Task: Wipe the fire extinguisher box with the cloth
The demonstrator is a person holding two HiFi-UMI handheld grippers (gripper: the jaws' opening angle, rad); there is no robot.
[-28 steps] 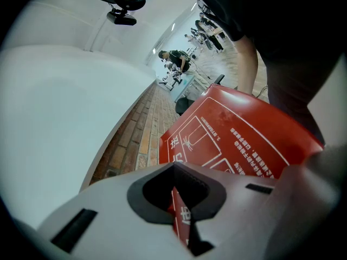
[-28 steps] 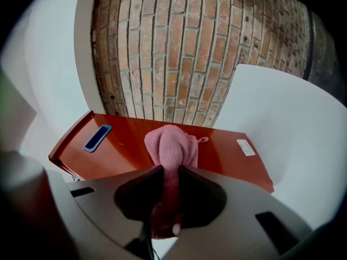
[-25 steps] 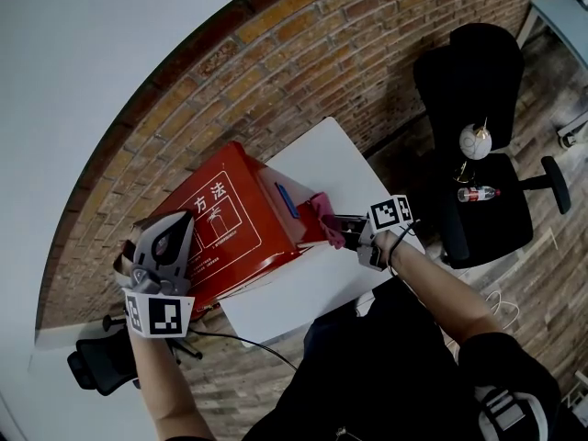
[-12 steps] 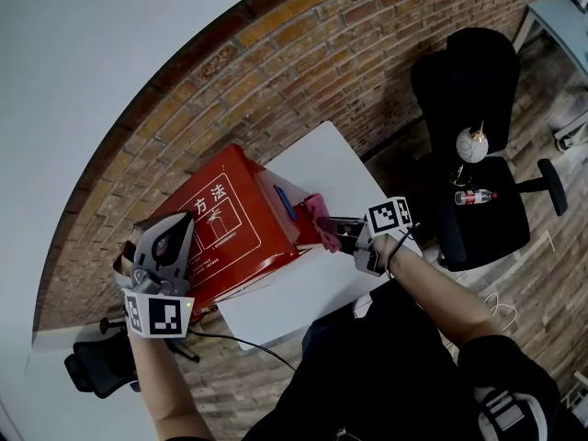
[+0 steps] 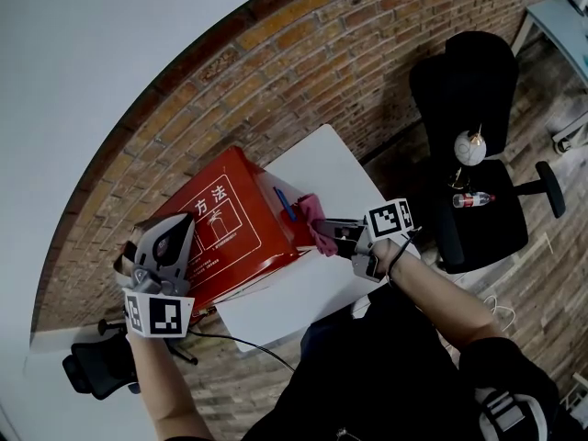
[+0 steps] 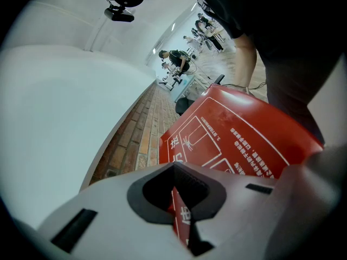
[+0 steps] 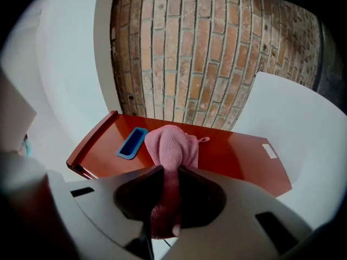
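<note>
While the left gripper point(image 5: 176, 224) sits at the near corner of the fire extinguisher box point(image 5: 241, 198), its jaws are closed tight on a thin red edge of that box, as the left gripper view point(image 6: 181, 221) shows, with the white-printed red panel point(image 6: 244, 140) stretching away beyond them. The box stands on a white table point(image 5: 333, 152) pushed against a brick wall point(image 5: 276, 53), its printed face turned toward the head camera. On the other side, the right gripper point(image 5: 328, 229) is clamped on a pink cloth point(image 5: 312, 211); in the right gripper view the jaws point(image 7: 165, 199) pinch the lower part of the cloth point(image 7: 171, 144) and its bunched upper end lies against the plain red side of the box point(image 7: 238, 151). A blue recessed handle point(image 7: 132, 143) is set into that same side, just beside the cloth, and it shows in the head view as a short blue strip point(image 5: 285, 203). The table top point(image 7: 303, 123) shows pale to the right of the box. Well apart from the table, a black office chair point(image 5: 469, 90) stands on the floor with a plastic bottle point(image 5: 473, 198) lying on its seat.
</note>
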